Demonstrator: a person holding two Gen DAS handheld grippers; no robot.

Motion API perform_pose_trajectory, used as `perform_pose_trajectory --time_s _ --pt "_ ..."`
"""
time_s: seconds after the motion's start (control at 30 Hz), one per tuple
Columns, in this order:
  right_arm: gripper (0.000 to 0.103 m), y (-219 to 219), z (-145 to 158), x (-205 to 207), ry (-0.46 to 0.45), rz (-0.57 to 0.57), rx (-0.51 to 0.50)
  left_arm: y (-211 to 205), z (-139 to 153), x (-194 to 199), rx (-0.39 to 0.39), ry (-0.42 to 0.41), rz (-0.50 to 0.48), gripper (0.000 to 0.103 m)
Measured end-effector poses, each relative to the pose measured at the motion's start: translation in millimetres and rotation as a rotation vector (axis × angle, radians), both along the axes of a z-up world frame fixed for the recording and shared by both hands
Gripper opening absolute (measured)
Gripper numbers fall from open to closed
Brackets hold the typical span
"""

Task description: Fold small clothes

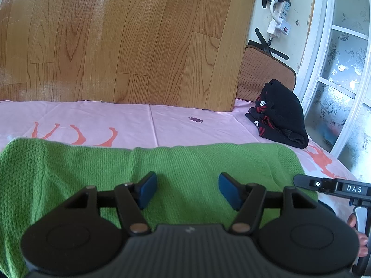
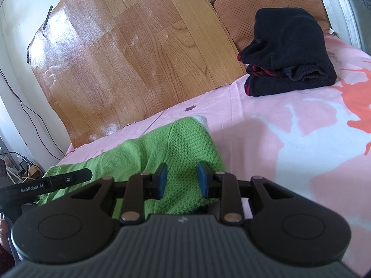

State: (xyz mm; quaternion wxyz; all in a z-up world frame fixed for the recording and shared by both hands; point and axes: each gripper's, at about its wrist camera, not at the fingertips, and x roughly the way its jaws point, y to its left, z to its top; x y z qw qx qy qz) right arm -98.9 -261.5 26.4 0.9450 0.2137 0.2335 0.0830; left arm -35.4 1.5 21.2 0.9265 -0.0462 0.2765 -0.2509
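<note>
Green knit garment (image 1: 162, 173) lies spread on the pink sheet (image 1: 174, 122), under and ahead of both pairs of fingers. Left gripper (image 1: 187, 191): jaws wide, nothing between them. Right gripper (image 2: 181, 180): jaws narrower, open over a raised fold (contact unclear). Beyond the garment's far edge, bare sheet. Black folded clothes (image 2: 289, 53) sit well ahead, right of the fingers.

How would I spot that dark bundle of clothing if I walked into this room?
Find the bed with the pink sheet, then look to its far end, by the brown cushion near the window. The black garment sits there, folded into a heap. Unlike the green knit piece spread nearer the front, it is dark with red stripes.
</note>
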Motion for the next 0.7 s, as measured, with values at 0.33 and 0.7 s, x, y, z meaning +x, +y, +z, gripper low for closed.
perform_pose_trajectory --time_s 0.33,0.7 --pt "0.032 0.4 0.2 -0.2 0.0 0.0 0.001 -0.9 0.1 -0.3 0.001 0.0 0.001 0.062" --pt "0.032 0.0 0.1 -0.1 0.0 0.0 0.001 -1.2 0.2 -0.5 0.001 0.0 0.002 0.062"
